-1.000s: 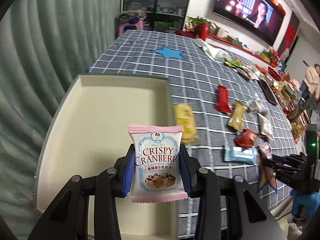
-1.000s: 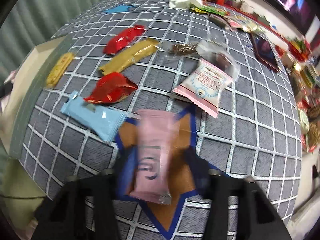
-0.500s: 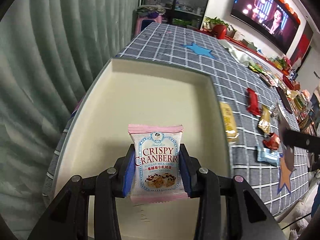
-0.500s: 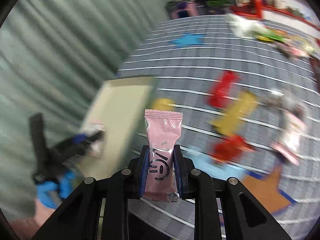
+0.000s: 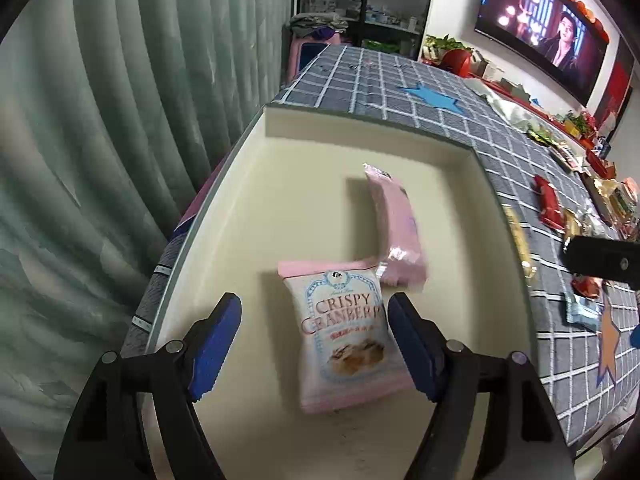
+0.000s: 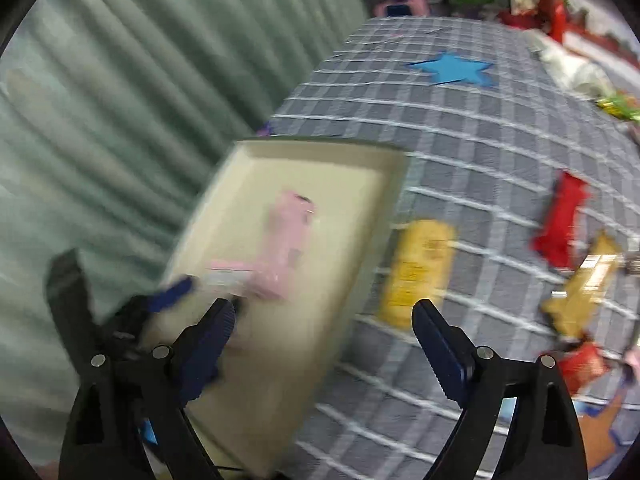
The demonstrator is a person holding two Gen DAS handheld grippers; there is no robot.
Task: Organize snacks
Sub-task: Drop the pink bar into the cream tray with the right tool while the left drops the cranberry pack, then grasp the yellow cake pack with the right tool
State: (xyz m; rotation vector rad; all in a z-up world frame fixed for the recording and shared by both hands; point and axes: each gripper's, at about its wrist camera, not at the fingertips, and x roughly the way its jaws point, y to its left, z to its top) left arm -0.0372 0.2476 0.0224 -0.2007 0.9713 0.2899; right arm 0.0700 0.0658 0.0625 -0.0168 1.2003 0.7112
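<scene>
My left gripper (image 5: 314,344) is open over the cream tray (image 5: 280,184). The Crispy Cranberry packet (image 5: 346,332) lies loose between its fingers, inside the tray. A plain pink packet (image 5: 394,226) lies in the tray just beyond it. My right gripper (image 6: 324,342) is open and empty over the tray's right rim (image 6: 360,280); that view is blurred and shows the pink packets (image 6: 280,248) in the tray and the left gripper (image 6: 120,320) at the left.
On the checked tablecloth (image 5: 400,84) right of the tray lie a yellow bar (image 6: 416,268), a red packet (image 6: 560,224), a gold packet (image 6: 584,288), another red packet (image 5: 586,286) and a light blue packet (image 5: 582,312). A green curtain (image 5: 100,140) hangs at the left.
Both grippers opened. The left let go of the Crispy Cranberry packet, and the right let go of the pink packet; both packets now lie in the tray. The right gripper swung toward the tray.
</scene>
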